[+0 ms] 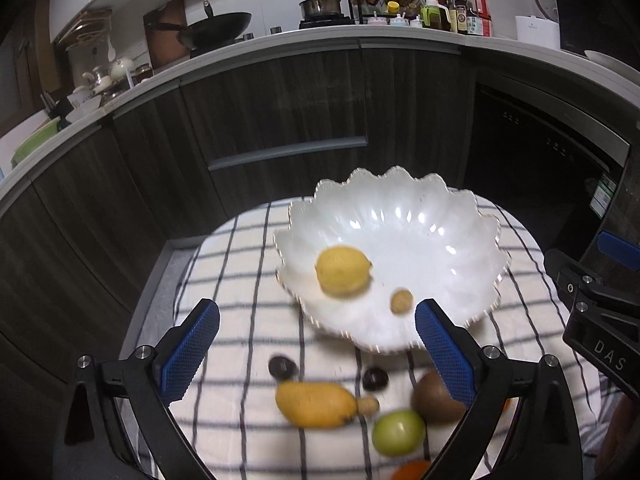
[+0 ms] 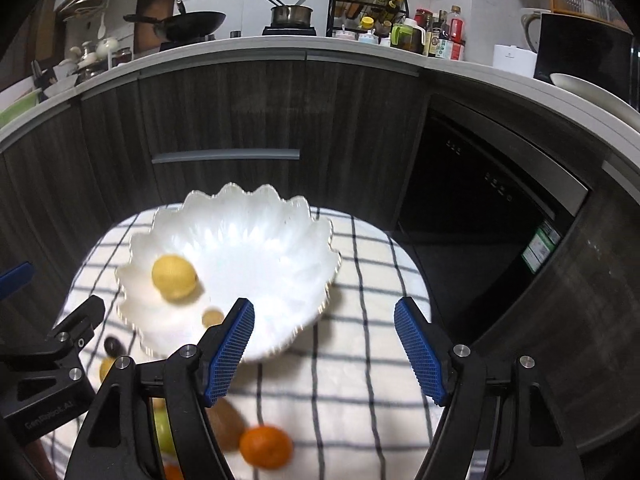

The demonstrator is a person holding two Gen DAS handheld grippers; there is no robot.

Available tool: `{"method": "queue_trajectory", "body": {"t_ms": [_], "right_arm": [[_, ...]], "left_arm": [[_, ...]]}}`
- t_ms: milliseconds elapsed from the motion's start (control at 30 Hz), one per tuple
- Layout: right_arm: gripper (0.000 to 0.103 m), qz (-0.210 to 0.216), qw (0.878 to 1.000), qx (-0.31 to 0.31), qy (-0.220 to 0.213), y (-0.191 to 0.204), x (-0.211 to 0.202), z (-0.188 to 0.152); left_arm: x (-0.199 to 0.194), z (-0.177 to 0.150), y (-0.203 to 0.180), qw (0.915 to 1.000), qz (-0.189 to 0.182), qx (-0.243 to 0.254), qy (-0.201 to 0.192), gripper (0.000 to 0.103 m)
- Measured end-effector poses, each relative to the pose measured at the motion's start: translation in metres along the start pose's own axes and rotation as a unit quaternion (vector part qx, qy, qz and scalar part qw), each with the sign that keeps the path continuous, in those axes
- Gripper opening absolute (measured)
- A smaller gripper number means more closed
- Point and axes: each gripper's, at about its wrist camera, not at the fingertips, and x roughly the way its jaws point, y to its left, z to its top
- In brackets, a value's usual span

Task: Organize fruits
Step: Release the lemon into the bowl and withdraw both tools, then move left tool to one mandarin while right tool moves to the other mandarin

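Yellow and round, a lemon (image 1: 343, 270) lies inside the white scalloped porcelain bowl (image 1: 452, 208), toward its near left side, with a small tan nut-like fruit (image 1: 401, 301) just beside it near the bowl's front rim. That bowl stands on a white cloth with dark blue grid lines (image 1: 240, 272) covering a small table.

More fruit rests on the cloth in front of the bowl: a yellow mango (image 1: 315, 404), a small beige fruit (image 1: 369, 405) touching its right end, two dark round fruits (image 1: 282, 367) set apart from each other, a brown kiwi (image 1: 434, 398) and a green round fruit (image 1: 398, 433) just below it. An orange mandarin (image 2: 265, 446) lies near the front edge, beside the kiwi.

Left gripper (image 1: 318, 344) hangs above the loose fruit with its blue-padded fingers spread wide, holding nothing. Right gripper (image 2: 324, 346) hovers over the bowl's right rim and the bare cloth, its fingers likewise parted and empty.

Behind the table run dark wood-grain cabinets (image 2: 224, 120) under a pale countertop, which carries a black wok (image 2: 188, 24), a steel saucepan (image 2: 291, 14) and a rack of bottles (image 2: 368, 4).
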Motion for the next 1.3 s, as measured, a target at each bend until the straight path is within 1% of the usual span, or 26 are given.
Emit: {"method": "queue_trajectory", "body": {"t_ms": [100,233,433,533,600,900,1100,1233,1300], "right_arm": [[0.073,-0.002,1.000,-0.001,0.008,-0.004,-0.009,-0.016],[0.073,0.001,1.000,-0.001,0.026,-0.010,-0.015,-0.039],[0.073,0.007,0.999,0.002,0.052,-0.018,-0.017,-0.071],[0.073,0.008,0.998,0.010,0.068,-0.022,-0.014,-0.085],[0.073,0.005,0.997,0.011,0.075,-0.023,-0.013,-0.093],[0.073,0.001,0.996,0.012,0.091,-0.027,-0.005,-0.115],[0.073,0.003,0.994,0.010,0.107,-0.025,0.002,-0.124],[0.073,0.005,0.994,0.013,0.108,-0.026,0.003,-0.125],[0.073,0.006,0.994,0.014,0.110,-0.026,0.004,-0.126]], "left_arm": [[-0.012,-0.017,-0.002,0.9999,0.004,-0.012,-0.003,0.100],[-0.022,-0.040,-0.010,1.0000,0.005,-0.006,-0.003,0.100],[-0.021,-0.068,-0.023,0.9997,-0.009,0.001,0.023,0.100],[-0.016,-0.080,-0.030,0.9990,-0.023,0.001,0.039,0.100],[-0.013,-0.089,-0.034,0.9986,-0.025,0.005,0.047,0.100],[0.006,-0.126,-0.052,0.9945,-0.054,0.016,0.088,0.098],[0.018,-0.136,-0.056,0.9927,-0.057,0.018,0.105,0.093],[0.022,-0.140,-0.060,0.9913,-0.067,0.023,0.112,0.080],[0.024,-0.141,-0.061,0.9906,-0.071,0.024,0.115,0.076]]}}
